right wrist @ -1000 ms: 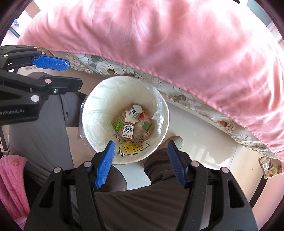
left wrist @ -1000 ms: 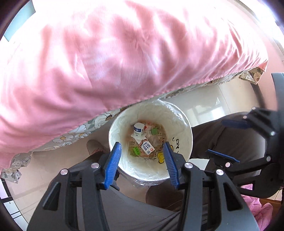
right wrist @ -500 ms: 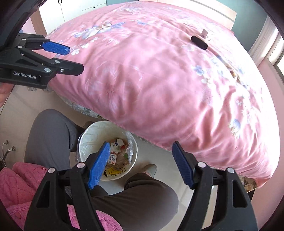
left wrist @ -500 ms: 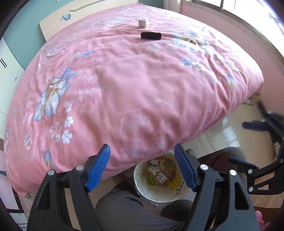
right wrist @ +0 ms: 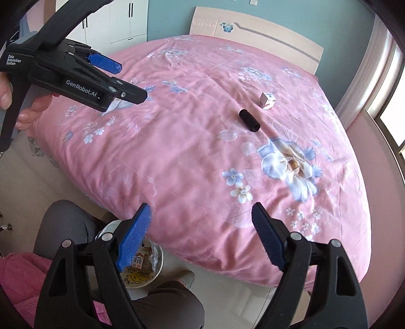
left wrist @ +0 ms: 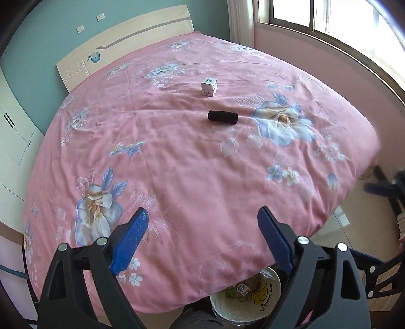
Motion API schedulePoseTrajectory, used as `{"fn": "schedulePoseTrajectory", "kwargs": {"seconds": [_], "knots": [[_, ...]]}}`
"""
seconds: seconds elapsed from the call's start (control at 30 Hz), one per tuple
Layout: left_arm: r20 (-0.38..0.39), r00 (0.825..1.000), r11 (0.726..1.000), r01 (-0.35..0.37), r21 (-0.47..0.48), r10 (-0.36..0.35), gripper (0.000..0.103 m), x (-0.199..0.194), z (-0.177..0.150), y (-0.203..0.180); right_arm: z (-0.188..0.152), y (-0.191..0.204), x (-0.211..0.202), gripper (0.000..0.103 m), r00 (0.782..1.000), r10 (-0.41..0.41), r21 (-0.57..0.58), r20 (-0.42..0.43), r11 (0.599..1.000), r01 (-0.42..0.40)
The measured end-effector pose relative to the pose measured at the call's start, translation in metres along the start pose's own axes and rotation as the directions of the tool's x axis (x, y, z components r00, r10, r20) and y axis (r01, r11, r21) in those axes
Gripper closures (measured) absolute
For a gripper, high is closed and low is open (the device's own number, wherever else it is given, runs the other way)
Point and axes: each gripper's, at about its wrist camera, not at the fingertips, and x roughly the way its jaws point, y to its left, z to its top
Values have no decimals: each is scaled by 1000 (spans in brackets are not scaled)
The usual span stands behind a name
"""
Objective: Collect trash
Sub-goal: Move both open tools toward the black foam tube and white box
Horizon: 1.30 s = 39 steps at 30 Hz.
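Observation:
A small white box [left wrist: 209, 87] and a black cylinder [left wrist: 222, 117] lie far out on the pink flowered bed [left wrist: 177, 157]; both also show in the right wrist view, the box [right wrist: 267, 100] and the cylinder [right wrist: 249, 120]. A white trash bin [left wrist: 268, 307] holding cartons and wrappers stands on the floor by the bed's near edge, also in the right wrist view [right wrist: 157, 265]. My left gripper [left wrist: 202, 240] is open and empty above the bed's near edge. My right gripper [right wrist: 200, 232] is open and empty, near the bin.
The person's grey-trousered legs [right wrist: 63, 227] flank the bin. A headboard [left wrist: 121, 50] and teal wall are at the far end, white wardrobes [right wrist: 119, 20] on the left, a window [left wrist: 341, 22] on the right. Tiled floor [right wrist: 22, 177] runs beside the bed.
Both grippers have lifted and tilted up from looking down into the bin to looking across the bed. Both sets of jaws have opened wider. The box and cylinder came into view.

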Motion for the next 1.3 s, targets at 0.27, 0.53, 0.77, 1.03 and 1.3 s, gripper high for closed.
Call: {"fn": "schedulePoseTrajectory", "kwargs": {"seconds": [0.27,0.53,0.77,1.03,1.3], "knots": [[9,1000,998,-18,63,18,13,43,83,3,61,-54,10,21,993,1,22,119,1000,-4],[-25,1000,999,4,35,-3,13,125,170,15,109,-93,72,21,990,-2,-6,138,1000,3],[-40,997,997,68,39,-67,13,200,224,7,132,-120,144,21,993,38,-37,108,999,-35],[-20,998,996,60,69,-59,13,276,272,1,148,-143,220,21,994,77,-47,77,996,-74],[-17,993,992,118,36,-118,13,337,302,-1,162,-154,293,21,996,88,-65,16,994,-86]]}}
